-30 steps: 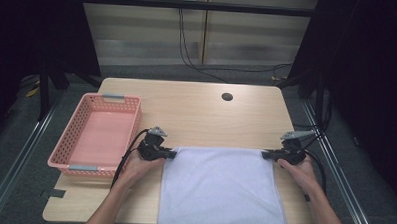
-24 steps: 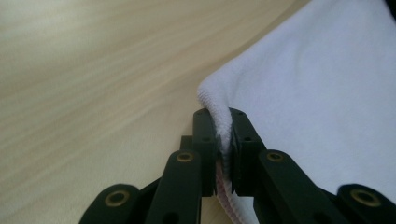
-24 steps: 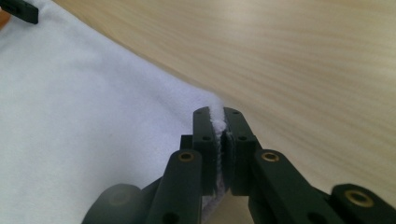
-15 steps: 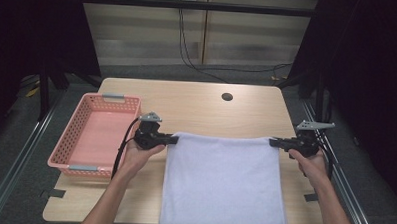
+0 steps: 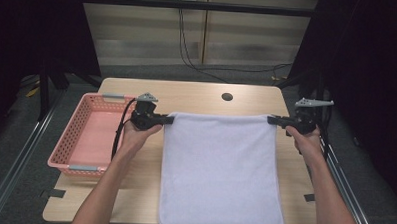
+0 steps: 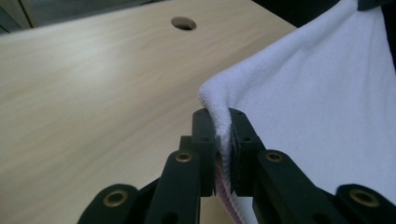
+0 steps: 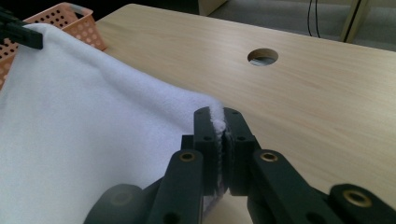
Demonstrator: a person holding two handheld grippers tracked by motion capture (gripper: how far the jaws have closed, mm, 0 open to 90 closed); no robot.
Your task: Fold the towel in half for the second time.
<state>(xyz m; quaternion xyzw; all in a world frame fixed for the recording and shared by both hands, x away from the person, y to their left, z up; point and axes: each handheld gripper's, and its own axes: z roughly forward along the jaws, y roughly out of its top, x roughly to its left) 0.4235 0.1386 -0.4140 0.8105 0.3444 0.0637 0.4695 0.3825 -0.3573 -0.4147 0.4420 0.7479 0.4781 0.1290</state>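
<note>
White terry towel (image 5: pixel 219 168), soft and limp, light by the look of it; sags between two held corners and drapes down over near table (image 5: pixel 197 94) edge. No stiffness: will fold and slump wherever unsupported. Nap gives pads some bite, so slipping unlikely, but thin hem could creep out under a hard tug.

Left gripper (image 5: pixel 167 119) clenched on far left corner; in left gripper view, hem bunched between closed jaws (image 6: pixel 217 140), a pinkish edge showing low in the gap. Right gripper (image 5: pixel 272 119) clenched likewise on far right corner (image 7: pixel 218 140), only a narrow strip of cloth in the bite. Top edge stretched near level between the two, held off the wood; lower part lying on the table, bottom edge hanging past it.

Best holds: the corners, as now, well into the hem, not at the very tip. Mid-edge grips would let corners flop.

Around: pink basket (image 5: pixel 68 137) at left, just beside left hand (image 5: pixel 138 135), apart from towel. Cable hole (image 5: pixel 227 97) in far tabletop, beyond the towel. Gripper cable (image 5: pixel 120 132) trailing beside basket rim. Nothing lying in the way on the wood ahead; basket wall the only snag if cloth swings left.
</note>
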